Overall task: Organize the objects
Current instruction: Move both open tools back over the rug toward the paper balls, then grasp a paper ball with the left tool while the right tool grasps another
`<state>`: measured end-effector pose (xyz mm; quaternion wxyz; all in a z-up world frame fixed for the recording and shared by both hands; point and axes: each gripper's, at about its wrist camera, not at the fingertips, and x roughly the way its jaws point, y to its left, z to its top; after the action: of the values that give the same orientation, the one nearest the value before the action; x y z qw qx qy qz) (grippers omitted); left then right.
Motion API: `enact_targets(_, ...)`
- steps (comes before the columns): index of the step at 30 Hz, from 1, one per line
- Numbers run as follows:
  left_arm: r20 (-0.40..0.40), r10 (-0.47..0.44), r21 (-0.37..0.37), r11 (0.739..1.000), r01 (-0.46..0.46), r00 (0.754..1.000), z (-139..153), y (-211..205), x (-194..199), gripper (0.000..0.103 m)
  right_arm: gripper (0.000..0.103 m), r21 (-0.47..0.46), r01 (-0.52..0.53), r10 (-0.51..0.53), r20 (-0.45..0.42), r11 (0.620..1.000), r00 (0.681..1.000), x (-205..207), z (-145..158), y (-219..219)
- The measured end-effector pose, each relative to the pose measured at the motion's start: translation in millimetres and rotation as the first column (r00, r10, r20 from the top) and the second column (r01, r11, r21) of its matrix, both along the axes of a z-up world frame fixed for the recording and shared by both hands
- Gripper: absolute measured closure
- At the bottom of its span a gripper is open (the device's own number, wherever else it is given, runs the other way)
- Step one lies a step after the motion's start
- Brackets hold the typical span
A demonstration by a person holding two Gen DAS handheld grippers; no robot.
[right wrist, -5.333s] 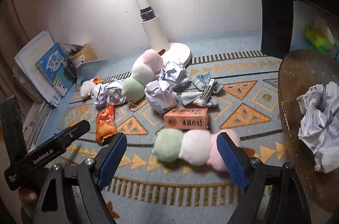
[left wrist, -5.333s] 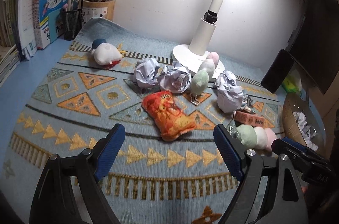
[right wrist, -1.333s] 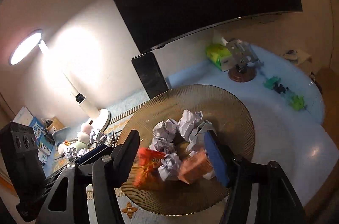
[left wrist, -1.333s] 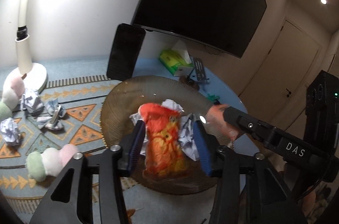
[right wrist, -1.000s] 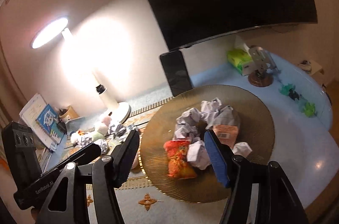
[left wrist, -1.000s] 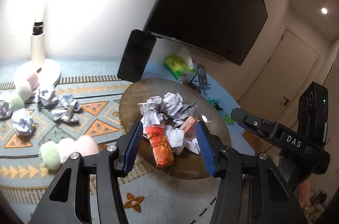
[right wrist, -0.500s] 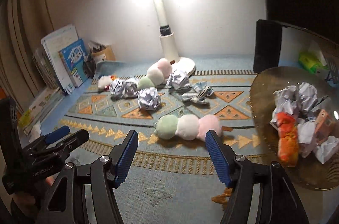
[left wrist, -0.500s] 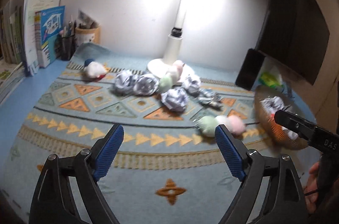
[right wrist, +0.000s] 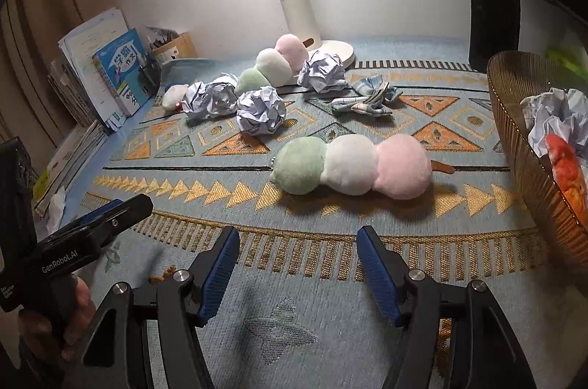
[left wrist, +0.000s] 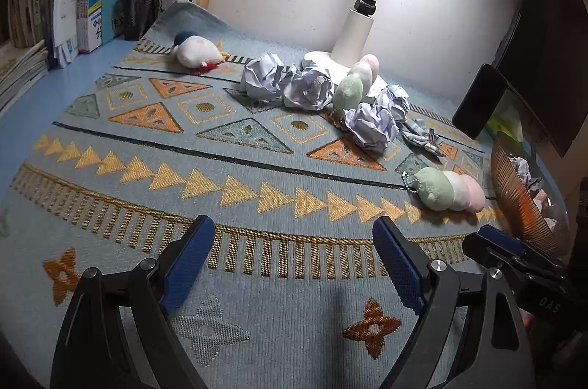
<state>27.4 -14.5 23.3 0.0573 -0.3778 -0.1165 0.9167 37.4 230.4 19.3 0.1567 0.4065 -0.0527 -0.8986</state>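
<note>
The orange snack packet [right wrist: 566, 168] now lies in the ribbed brown bowl [right wrist: 529, 164], against crumpled paper [right wrist: 551, 117], off to the right of the right gripper [right wrist: 297, 264]. A second ago both grippers hung over that bowl with the packet and a small box just let go between their fingers. Now both have swung back over the patterned mat [left wrist: 228, 175] on the surface, and both are empty.

The left gripper [left wrist: 290, 253] has its jaws spread wide with only mat between them. The right gripper's jaws stand partly apart, likewise on nothing.

That delivery looks finished, so a fresh pick is probably next. Straight ahead of the right gripper, close, lies the three-ball plush [right wrist: 351, 164] in green, white and pink; from the left gripper it sits ahead and to the right, near the bowl. Farther ahead are a paper ball [right wrist: 261, 109], two more paper balls [right wrist: 211, 98], a second three-ball plush [right wrist: 273, 63] leaning at the lamp base [right wrist: 336, 49], a plaid cloth [right wrist: 364, 98] and, farthest left, a white plush [left wrist: 196, 52]. Much is still to be cleared.
</note>
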Motion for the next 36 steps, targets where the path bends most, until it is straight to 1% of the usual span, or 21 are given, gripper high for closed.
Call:
enact_targets(1,0.005,0.000,-0.004,1.000,0.000,1.000,-1,1,-1,0.016,0.038,0.003,-0.001,0.001,-0.001,1.000,1.000,0,0,0)
enact_targets(3,0.011,-0.006,-0.013,1.000,0.006,1.000,-1,3,-1,0.016,0.030,0.015,0.007,-0.007,0.001,1.000,1.000,0,0,0)
enact_targets(4,0.009,-0.010,-0.015,1.000,0.010,1.000,-1,4,-1,0.016,0.018,0.021,0.015,-0.015,-0.005,1.000,1.000,1,0,0)
enact_targets(5,0.004,-0.013,-0.017,1.000,0.013,1.000,-1,4,1,0.016,0.013,0.023,0.020,-0.019,-0.022,1.000,1.000,3,3,1)
enact_targets(8,-0.006,-0.017,-0.008,1.000,0.017,1.000,0,3,3,0.016,0.011,0.028,0.019,-0.018,-0.052,0.999,0.998,8,6,0)
enact_targets(12,-0.013,-0.019,0.018,1.000,0.019,1.000,1,0,5,0.016,0.011,0.049,0.018,-0.016,-0.037,0.999,0.999,5,4,-3)
enact_targets(14,-0.010,-0.021,0.037,0.999,0.021,1.000,0,-3,4,0.016,0.011,0.042,0.016,-0.014,-0.042,0.999,0.999,4,6,-2)
enact_targets(17,-0.002,-0.018,0.049,0.999,0.018,1.000,0,-4,3,0.016,0.012,0.012,-0.037,0.037,-0.013,0.999,0.999,-2,13,-4)
enact_targets(19,0.002,-0.031,0.032,0.999,0.031,1.000,2,-3,2,0.016,0.012,0.023,-0.038,0.039,-0.020,0.999,0.999,-7,25,-8)
enact_targets(20,0.004,-0.052,0.018,0.999,0.051,0.999,3,-1,1,0.016,0.012,0.029,-0.045,0.046,-0.024,0.999,0.999,-12,32,-11)
enact_targets(21,0.007,-0.072,-0.038,0.997,0.072,0.997,7,2,-1,0.016,0.012,0.021,-0.062,0.062,-0.031,0.998,0.998,-17,41,-16)
enact_targets(23,-0.029,-0.117,-0.199,0.974,0.109,0.993,21,7,-4,0.016,0.012,-0.008,-0.087,0.087,-0.040,0.996,0.995,-32,54,-25)
enact_targets(24,-0.054,-0.130,-0.249,0.962,0.113,0.990,30,5,-7,0.016,0.012,-0.012,-0.087,0.086,-0.037,0.996,0.996,-41,58,-30)
enact_targets(25,-0.067,-0.139,-0.266,0.957,0.117,0.988,38,0,-14,0.015,0.012,-0.009,-0.081,0.081,-0.026,0.997,0.996,-52,61,-37)
enact_targets(27,-0.069,-0.150,-0.247,0.960,0.129,0.986,49,-15,-36,0.015,0.012,0.003,-0.079,0.079,-0.002,0.997,0.997,-75,58,-50)
enact_targets(29,-0.060,-0.115,-0.218,0.971,0.099,0.992,50,-31,-66,0.015,0.012,-0.004,-0.086,0.086,0.016,0.996,0.996,-96,49,-61)
enact_targets(30,-0.045,-0.103,-0.195,0.976,0.092,0.994,46,-37,-82,0.015,0.012,-0.012,-0.088,0.088,0.030,0.996,0.996,-106,43,-64)
enact_targets(32,-0.024,-0.107,-0.112,0.988,0.104,0.994,36,-47,-110,0.016,0.018,-0.033,-0.092,0.094,0.054,0.995,0.994,-123,31,-70)
enact_targets(33,-0.016,-0.113,-0.080,0.990,0.112,0.993,31,-49,-122,0.016,0.019,-0.037,-0.092,0.094,0.063,0.995,0.994,-131,25,-72)
enact_targets(35,0.012,-0.121,-0.055,0.991,0.121,0.993,19,-50,-144,0.017,0.019,-0.053,-0.087,0.091,0.077,0.995,0.993,-142,16,-74)
enact_targets(36,0.021,-0.125,-0.056,0.990,0.126,0.992,14,-50,-153,0.022,0.020,-0.070,-0.092,0.098,0.079,0.993,0.992,-145,12,-74)
